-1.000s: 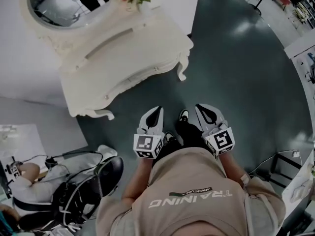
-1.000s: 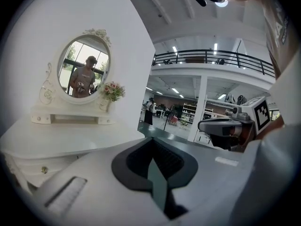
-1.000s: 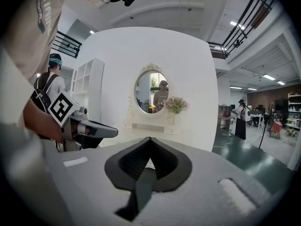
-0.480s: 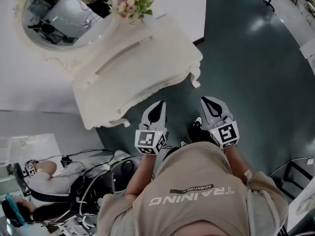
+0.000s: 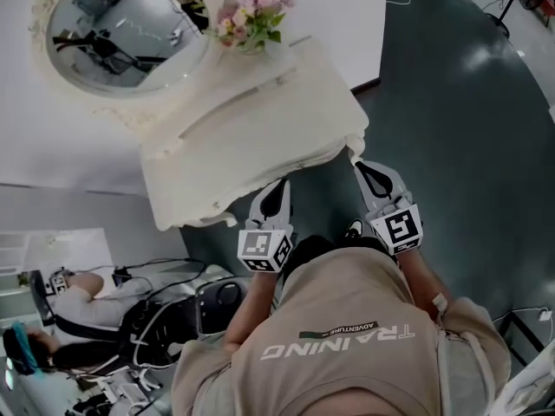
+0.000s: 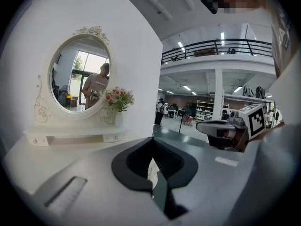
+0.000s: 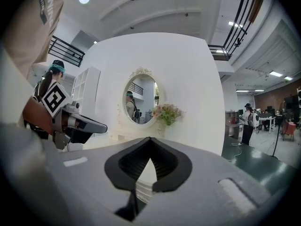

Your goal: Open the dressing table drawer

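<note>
White dressing desk (image 5: 260,120) stands against the wall, oval mirror (image 5: 121,29) and a vase of pink flowers (image 5: 251,16) at its back. Its drawer front lies under the near edge, too foreshortened in the head view to make out. Left gripper (image 5: 279,185) – fingers clenched together, nothing between them – is held level just short of that edge. Right gripper (image 5: 360,165) – fingers likewise clenched and empty – sits beside the desk's front right corner. Both point at the desk. A seated person (image 5: 78,293) is at lower left.
</note>
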Available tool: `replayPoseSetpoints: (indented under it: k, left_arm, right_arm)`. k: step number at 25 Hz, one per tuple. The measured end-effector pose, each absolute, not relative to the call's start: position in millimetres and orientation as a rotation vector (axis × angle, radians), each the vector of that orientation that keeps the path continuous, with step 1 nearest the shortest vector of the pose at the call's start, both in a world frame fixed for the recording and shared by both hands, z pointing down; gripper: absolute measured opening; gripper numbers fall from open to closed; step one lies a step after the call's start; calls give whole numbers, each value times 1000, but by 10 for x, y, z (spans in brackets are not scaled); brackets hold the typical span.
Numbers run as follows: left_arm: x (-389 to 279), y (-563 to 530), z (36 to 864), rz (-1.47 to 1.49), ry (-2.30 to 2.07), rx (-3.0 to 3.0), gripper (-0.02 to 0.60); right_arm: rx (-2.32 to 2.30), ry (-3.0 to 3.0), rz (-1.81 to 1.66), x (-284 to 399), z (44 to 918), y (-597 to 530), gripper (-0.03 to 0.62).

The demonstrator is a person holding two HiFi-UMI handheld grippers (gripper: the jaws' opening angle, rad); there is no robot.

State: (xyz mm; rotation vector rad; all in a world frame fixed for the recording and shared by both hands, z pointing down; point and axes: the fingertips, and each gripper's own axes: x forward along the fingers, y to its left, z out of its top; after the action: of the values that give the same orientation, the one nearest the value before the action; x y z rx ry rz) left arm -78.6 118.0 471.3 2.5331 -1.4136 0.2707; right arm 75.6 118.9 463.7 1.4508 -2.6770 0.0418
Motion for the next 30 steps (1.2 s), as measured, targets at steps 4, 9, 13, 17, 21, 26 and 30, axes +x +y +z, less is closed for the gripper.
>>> replayPoseSetpoints:
  k: [4,9,13,17,21,26,30]
  left_arm:
    - [-699,1128,4779,306,-1383,2514,18]
    - [-640,863,5007,353,-1346,2509,18]
    - [-521,528,5177,323,-1318,2511,18]
    - [-508,329,5213,286,-1301,2512,18]
    - [-530,230,4944,238,-1309,2516,18]
    - [-576,-75,4967,228,-1276,2507,18]
    - [-735,-464,4919,241,-1288,2527,18]
  right_arm:
    - [1443,-2652,62,826,4753,1166,2]
    - [1422,-2636,67,754,4996,1060,2]
    - [1431,-2630,138,800,5205,806,2]
    - [1447,-2624,149,808,5169,561,2]
    - [1411,-2613,42,782,4758,445,2]
    - [1409,-2602,47,686,4657,66,2]
    - [1396,-2599,54,485,4641,-319,2]
